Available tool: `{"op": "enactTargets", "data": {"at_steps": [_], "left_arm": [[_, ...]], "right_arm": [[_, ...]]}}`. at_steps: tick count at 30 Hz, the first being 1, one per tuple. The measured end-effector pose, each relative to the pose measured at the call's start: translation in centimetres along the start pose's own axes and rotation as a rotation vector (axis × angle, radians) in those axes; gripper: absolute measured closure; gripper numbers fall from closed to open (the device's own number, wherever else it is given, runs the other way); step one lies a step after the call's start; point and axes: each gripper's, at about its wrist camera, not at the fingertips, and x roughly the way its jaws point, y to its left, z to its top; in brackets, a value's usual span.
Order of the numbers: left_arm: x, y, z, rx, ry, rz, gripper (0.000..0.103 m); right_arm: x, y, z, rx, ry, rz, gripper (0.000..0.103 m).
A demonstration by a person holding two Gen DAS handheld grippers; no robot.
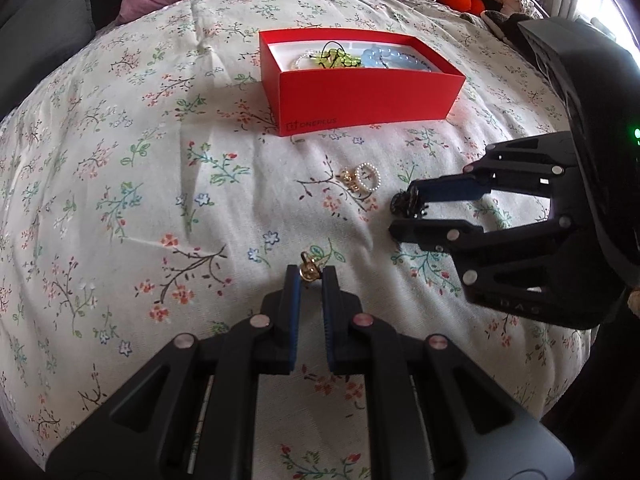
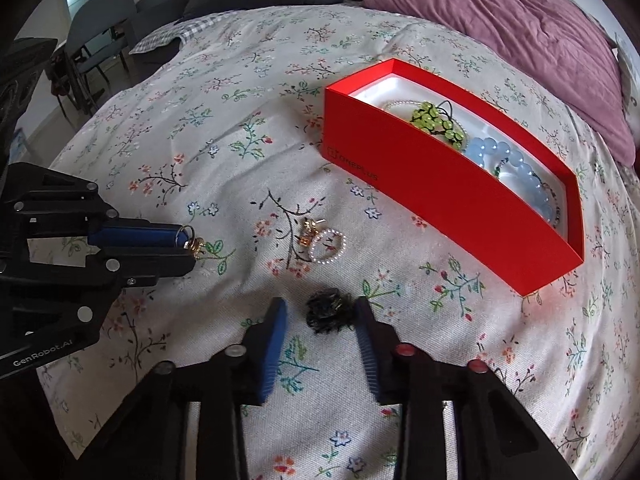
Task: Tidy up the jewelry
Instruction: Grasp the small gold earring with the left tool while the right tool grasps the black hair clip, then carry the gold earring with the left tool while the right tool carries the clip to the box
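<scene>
Your left gripper [image 1: 311, 273] is clamped on a small gold earring [image 1: 308, 270]; the open red cardboard box [image 1: 372, 98] lies straight ahead — your right gripper's [image 2: 320, 312] jaws stand apart around a black tangled ornament [image 2: 329, 310].

Floral bedspread [image 2: 192, 128], mauve pillow [image 2: 520, 20], grey chairs [image 2: 100, 20] beyond.

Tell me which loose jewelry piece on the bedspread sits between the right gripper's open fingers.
The black beaded piece, dark and clumped, lies between the right gripper fingers. The pearl ring and gold earring lie farther toward the red box.
</scene>
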Motion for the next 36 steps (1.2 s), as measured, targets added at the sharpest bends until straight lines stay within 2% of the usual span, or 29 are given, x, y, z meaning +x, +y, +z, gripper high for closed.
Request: {"op": "enactTargets", "data": {"at_steps": [19, 36], "left_arm": [[-0.2, -0.6, 0.6, -0.023, 0.013, 0.02, 0.091], [-1.2, -2.1, 3.7, -0.074, -0.012, 0.017, 0.091]], "right_arm": [[-1.7, -0.5, -0.8, 0.025, 0.017, 0.016, 0.079], [-5.1, -3.4, -1.3, 0.158, 0.041, -0.019, 0.079]]}}
